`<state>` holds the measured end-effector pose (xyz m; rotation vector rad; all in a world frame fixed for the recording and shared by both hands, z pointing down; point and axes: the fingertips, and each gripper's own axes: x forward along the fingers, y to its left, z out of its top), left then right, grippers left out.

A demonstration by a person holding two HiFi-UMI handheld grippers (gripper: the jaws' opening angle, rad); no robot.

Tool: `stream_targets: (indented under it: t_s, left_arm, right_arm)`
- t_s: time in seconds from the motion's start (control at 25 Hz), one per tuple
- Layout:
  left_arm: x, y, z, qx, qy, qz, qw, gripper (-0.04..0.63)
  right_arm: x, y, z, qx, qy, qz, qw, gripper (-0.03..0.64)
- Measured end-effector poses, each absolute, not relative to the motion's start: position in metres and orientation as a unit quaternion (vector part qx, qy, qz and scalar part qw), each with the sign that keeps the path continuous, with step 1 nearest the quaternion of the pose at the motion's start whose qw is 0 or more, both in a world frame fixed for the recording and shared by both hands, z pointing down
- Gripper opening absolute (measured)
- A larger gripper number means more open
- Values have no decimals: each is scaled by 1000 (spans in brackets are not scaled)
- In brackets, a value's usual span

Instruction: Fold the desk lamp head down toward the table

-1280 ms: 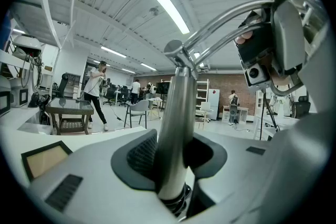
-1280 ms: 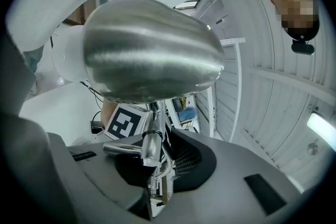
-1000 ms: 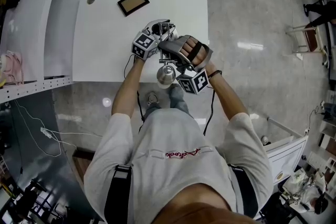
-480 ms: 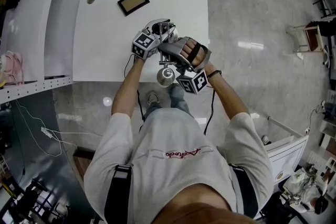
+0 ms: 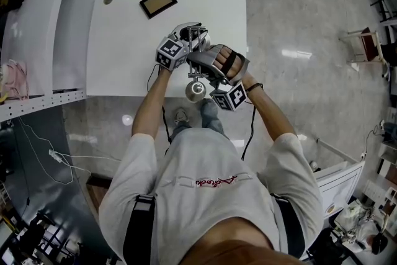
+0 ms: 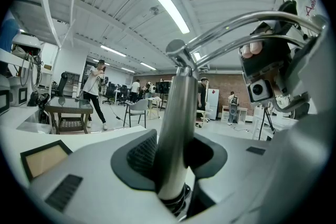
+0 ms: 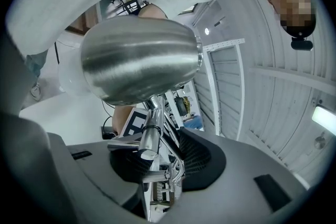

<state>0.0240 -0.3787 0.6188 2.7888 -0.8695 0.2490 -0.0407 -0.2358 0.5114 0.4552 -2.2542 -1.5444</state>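
The desk lamp [image 5: 196, 90] is stood by the bench's [image 5: 124, 40] near edge (a picture frame [image 5: 157, 2] lies well apart). Its chrome post [image 6: 176, 134] is clenched in the left gripper's [image 6: 176, 152] jaws. The right gripper's [image 7: 160, 160] jaws have just been opening. The linkage [image 7: 149, 139] beneath the lamp head [image 7: 139, 63] is seen between the 2 released pads [image 7: 197, 157].

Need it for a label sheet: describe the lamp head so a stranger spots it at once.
Find the white table. At its near edge stands a chrome lamp, and its head juts out toward the person. It is the only shiny, egg-shaped metal shade among thin rods.
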Motion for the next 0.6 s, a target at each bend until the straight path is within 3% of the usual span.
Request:
stream_targets:
  t_s: [0.6]
  left_arm:
    - [24,-378,617,945,-298,80,112,158]
  right_arm:
    - [-41,-233,523,160,-792,-564,172,127]
